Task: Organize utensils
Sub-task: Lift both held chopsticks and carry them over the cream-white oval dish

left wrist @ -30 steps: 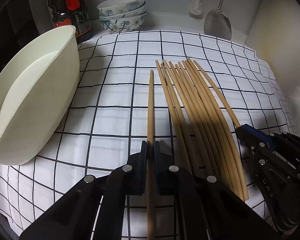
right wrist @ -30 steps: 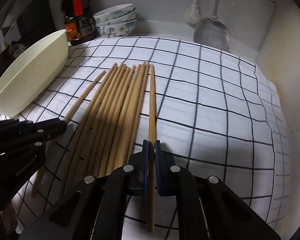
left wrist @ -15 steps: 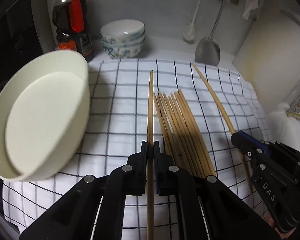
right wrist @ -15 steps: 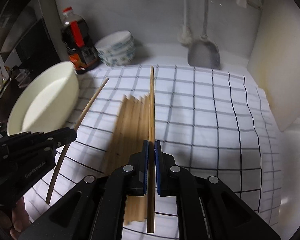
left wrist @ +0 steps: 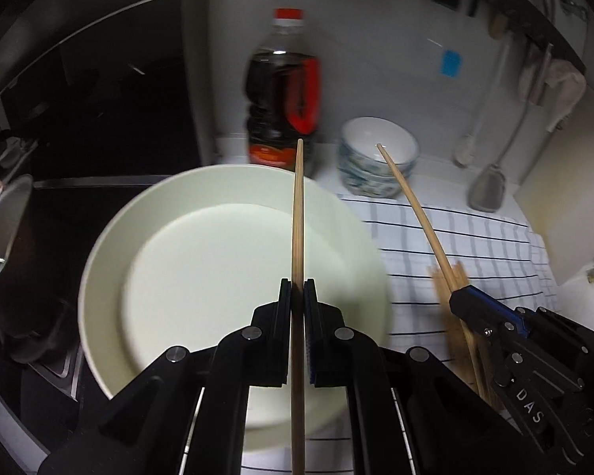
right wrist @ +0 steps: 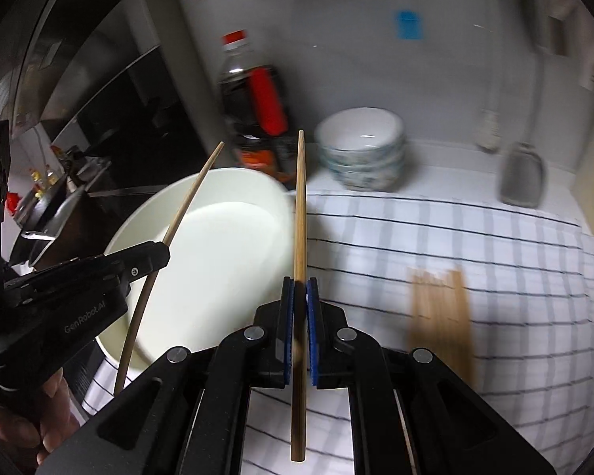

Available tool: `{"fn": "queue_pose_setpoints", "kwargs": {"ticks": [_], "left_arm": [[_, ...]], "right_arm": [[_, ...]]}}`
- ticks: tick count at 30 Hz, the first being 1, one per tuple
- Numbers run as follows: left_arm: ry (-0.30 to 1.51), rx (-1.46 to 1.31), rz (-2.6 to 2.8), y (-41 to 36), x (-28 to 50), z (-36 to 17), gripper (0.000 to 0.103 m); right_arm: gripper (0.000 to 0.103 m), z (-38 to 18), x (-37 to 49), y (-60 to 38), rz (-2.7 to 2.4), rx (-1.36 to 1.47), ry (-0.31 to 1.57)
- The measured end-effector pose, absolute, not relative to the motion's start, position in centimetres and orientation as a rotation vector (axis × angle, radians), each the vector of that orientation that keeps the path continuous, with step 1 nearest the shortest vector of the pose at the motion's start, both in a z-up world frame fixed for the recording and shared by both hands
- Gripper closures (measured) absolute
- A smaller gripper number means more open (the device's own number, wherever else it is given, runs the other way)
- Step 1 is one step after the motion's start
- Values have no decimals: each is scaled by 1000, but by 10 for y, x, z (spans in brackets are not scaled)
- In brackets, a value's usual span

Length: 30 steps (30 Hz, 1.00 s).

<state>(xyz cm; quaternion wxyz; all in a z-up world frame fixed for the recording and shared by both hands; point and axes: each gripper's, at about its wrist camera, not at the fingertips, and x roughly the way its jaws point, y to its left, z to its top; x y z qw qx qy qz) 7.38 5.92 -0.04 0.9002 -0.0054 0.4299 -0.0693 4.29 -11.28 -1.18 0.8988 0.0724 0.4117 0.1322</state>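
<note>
My left gripper is shut on one wooden chopstick, held in the air above the large white bowl. My right gripper is shut on another chopstick, held beside the bowl's right rim. The right gripper and its chopstick also show in the left wrist view. The left gripper and its chopstick show in the right wrist view, over the bowl. A bundle of several chopsticks lies on the checked cloth.
A dark sauce bottle and a stack of patterned bowls stand behind the white bowl. A metal spatula hangs at the back right. A dark stove surface lies at the left.
Both grippers have lifted their chopsticks off the cloth and swung left and up toward the white bowl. The bundle stays on the cloth.
</note>
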Motion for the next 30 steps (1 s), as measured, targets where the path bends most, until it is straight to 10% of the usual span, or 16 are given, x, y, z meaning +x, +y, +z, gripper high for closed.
{"fn": "queue_pose_setpoints", "kwargs": {"ticks": [30], "left_arm": [[1101,38,-128,132,140,-92,96]], "right_arm": [[97,-90,119,11,243,99,1101]]}}
